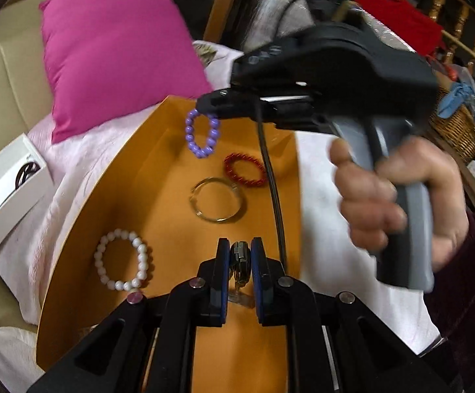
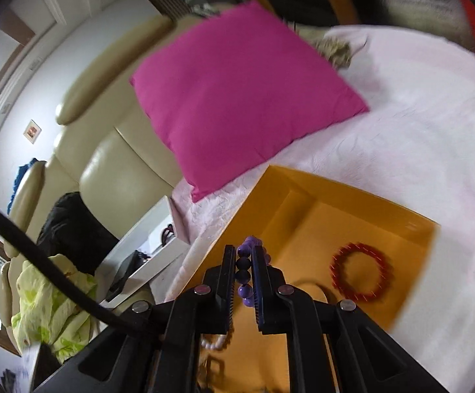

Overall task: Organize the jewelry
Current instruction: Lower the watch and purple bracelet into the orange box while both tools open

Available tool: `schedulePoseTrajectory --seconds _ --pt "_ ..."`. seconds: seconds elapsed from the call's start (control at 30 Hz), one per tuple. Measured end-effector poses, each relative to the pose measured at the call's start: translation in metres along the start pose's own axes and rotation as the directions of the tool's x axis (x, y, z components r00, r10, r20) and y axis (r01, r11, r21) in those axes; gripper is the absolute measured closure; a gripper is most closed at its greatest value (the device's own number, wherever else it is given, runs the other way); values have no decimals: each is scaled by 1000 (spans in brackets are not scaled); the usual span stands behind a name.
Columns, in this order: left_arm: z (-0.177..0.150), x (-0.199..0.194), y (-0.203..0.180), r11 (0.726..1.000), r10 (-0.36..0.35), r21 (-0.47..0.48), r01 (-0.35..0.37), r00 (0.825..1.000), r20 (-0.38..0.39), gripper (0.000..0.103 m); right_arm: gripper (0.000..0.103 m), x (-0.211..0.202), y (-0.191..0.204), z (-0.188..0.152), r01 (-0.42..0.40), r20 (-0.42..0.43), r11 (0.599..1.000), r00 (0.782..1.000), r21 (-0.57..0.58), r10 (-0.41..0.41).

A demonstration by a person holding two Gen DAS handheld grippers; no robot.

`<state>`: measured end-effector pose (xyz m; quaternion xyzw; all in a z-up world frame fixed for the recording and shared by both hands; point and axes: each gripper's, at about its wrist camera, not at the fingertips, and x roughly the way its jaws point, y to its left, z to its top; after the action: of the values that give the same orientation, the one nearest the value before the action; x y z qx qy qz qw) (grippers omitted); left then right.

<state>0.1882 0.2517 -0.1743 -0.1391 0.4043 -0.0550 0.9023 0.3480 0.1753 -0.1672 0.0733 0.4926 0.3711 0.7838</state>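
Observation:
An orange tray point(image 1: 145, 170) lies on a pale pink bedspread. On it rest a red bead bracelet point(image 1: 245, 170), a thin metal bangle point(image 1: 217, 199) and a white bead bracelet point(image 1: 124, 262). My left gripper point(image 1: 240, 245) is low over the tray's near part, shut on a small dark metal piece point(image 1: 240, 258) with a clear tag under it. A hand carries my right gripper point(image 1: 208, 106) above the tray's far end, shut on a purple bead bracelet point(image 1: 201, 134) that dangles from it. In the right wrist view the purple beads point(image 2: 245, 290) sit between the shut right gripper point(image 2: 244, 252), with the tray point(image 2: 352, 196) and the red bracelet point(image 2: 361, 271) below.
A pink pillow point(image 1: 116, 55) lies beyond the tray. A white box point(image 1: 14, 180) holding dark items stands left of the tray, by a cream sofa point(image 2: 113, 163). A black cable point(image 1: 271, 180) hangs across the tray. A wicker basket point(image 1: 456, 127) and clutter are at the right.

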Motion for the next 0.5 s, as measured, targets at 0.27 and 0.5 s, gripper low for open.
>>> schedulePoseTrajectory --seconds 0.27,0.5 --pt "-3 18 10 998 62 -11 -63 996 -63 90 92 65 -12 20 73 -100 997 992 -2 -73" --pt "4 28 -2 991 132 18 -131 989 -67 89 70 59 -31 22 152 -121 988 982 35 -147"
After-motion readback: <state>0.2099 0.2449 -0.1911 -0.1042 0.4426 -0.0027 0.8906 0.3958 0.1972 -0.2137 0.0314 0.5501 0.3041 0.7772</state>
